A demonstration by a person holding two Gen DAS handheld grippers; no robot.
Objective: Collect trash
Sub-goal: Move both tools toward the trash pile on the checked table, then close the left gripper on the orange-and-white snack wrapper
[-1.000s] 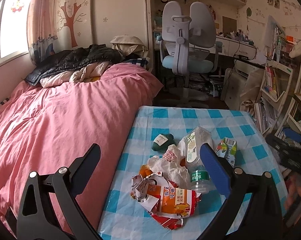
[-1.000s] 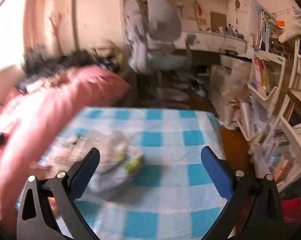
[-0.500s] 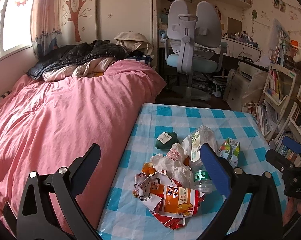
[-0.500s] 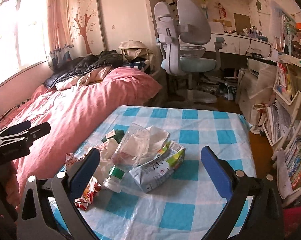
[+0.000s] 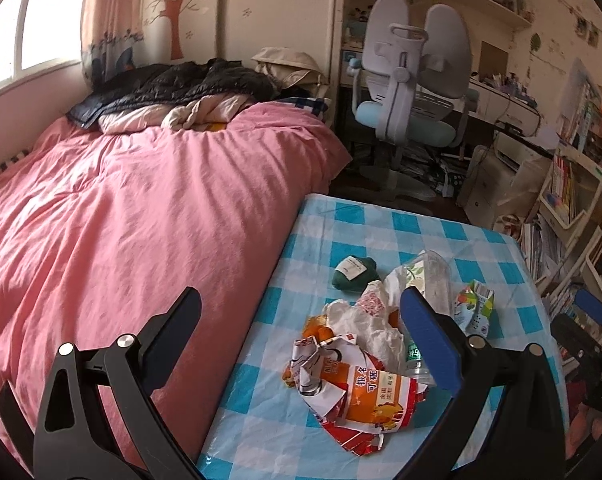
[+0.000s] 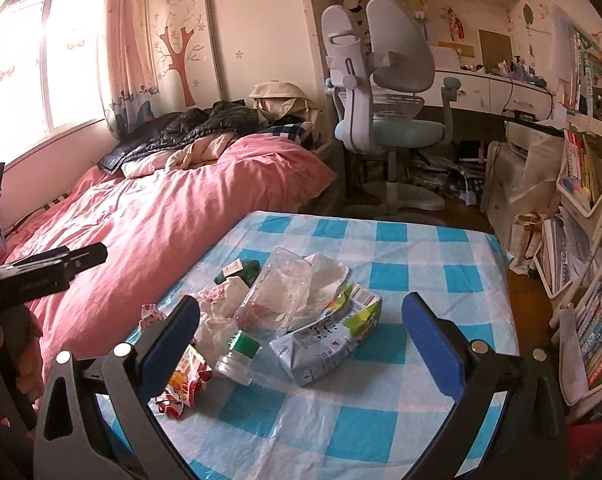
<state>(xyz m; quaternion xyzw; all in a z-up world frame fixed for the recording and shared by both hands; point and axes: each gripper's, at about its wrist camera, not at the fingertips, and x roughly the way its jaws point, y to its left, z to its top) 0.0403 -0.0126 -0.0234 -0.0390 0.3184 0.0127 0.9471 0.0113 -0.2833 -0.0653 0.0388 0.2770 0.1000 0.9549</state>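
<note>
A pile of trash lies on the blue checked tablecloth [image 5: 429,224]: an orange and red snack wrapper [image 5: 365,396], crumpled white paper [image 5: 365,320], a crushed clear plastic bottle [image 5: 433,280] with a green label, a squashed drink carton [image 5: 475,308] and a dark green pouch [image 5: 353,274]. My left gripper [image 5: 301,340] is open above the table's left edge, near the wrapper. My right gripper [image 6: 301,340] is open and empty, with the bottle [image 6: 277,304] and carton [image 6: 329,336] between its fingers' lines, further ahead. The left gripper shows in the right wrist view [image 6: 49,268].
A bed with a pink duvet [image 5: 121,224] runs along the table's left side. A grey desk chair [image 5: 413,80] stands beyond the table. Bookshelves [image 6: 581,240] and stacked papers crowd the right side. The near right part of the cloth [image 6: 381,420] is bare.
The right gripper has swung left, its view going from blurred to steady, with the trash pile now centred. The left gripper has drifted slightly left. Both stay open.
</note>
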